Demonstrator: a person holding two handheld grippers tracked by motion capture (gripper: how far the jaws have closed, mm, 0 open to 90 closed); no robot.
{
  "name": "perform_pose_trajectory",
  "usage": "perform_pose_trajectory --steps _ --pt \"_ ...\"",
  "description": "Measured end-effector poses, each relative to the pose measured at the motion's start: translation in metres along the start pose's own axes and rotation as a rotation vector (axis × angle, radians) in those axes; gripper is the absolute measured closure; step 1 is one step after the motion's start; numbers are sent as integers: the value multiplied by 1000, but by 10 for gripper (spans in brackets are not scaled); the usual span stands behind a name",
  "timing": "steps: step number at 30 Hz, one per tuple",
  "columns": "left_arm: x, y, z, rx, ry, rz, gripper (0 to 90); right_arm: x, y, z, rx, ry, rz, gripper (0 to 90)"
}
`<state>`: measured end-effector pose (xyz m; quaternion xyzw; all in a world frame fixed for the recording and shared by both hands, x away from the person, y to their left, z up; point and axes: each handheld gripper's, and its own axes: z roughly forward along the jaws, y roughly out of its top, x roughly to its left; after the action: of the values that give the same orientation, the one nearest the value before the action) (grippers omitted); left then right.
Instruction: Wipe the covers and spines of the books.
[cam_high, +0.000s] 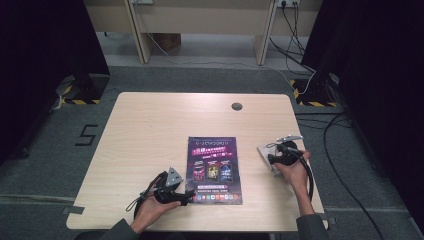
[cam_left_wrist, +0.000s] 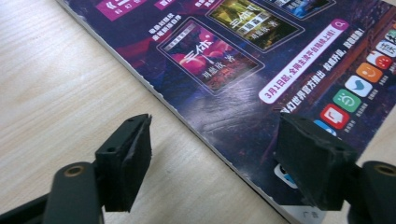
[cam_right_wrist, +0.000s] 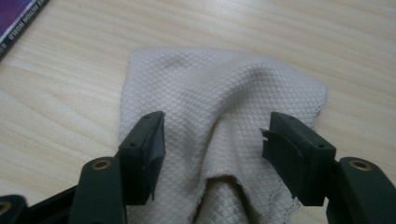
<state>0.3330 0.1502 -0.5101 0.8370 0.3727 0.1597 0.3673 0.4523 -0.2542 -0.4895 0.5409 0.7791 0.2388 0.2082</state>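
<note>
On table: 1 magazine | 1 cloth | 2 tongs

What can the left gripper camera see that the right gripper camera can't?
The left gripper view looks along the left hand-held gripper, its jaws open astride the edge of a purple booklet, whose cover pictures and app icons are in sight. The right gripper view looks along the right hand-held gripper, jaws open over a bunched beige cloth with a waffle weave. Both share the pale wooden table and a bit of the booklet, seen as a purple corner at the right gripper view's top left.
</note>
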Motion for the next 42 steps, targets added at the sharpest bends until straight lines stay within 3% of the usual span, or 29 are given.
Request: perform_pose_trajectory --steps 5,9,16,22,26,31,35,38,42 --pt "-3 -1 -2 -2 -25 7 350 -4 -4 2 0 50 38 473" --pt "-9 -1 -5 15 -26 45 377 -3 -5 0 -7 63 26 575" --pt "-17 -3 -9 20 -22 67 410 -3 -7 -1 -18 76 14 746" --pt "-19 -5 -11 21 -38 52 415 1 -2 -10 -72 84 4 780" --pt "-19 -5 -11 23 -39 49 414 17 11 -22 -144 122 -40 780" --pt "-16 -6 -10 22 -57 27 411 53 31 -24 -178 204 -116 776" --pt "-16 -6 -10 19 -63 25 408 84 50 -8 -168 236 -181 774" --pt "-15 -6 -10 19 -65 24 405 102 60 10 -137 222 -206 774" --pt "-15 -6 -10 18 -68 23 404 112 62 29 -104 210 -221 766"
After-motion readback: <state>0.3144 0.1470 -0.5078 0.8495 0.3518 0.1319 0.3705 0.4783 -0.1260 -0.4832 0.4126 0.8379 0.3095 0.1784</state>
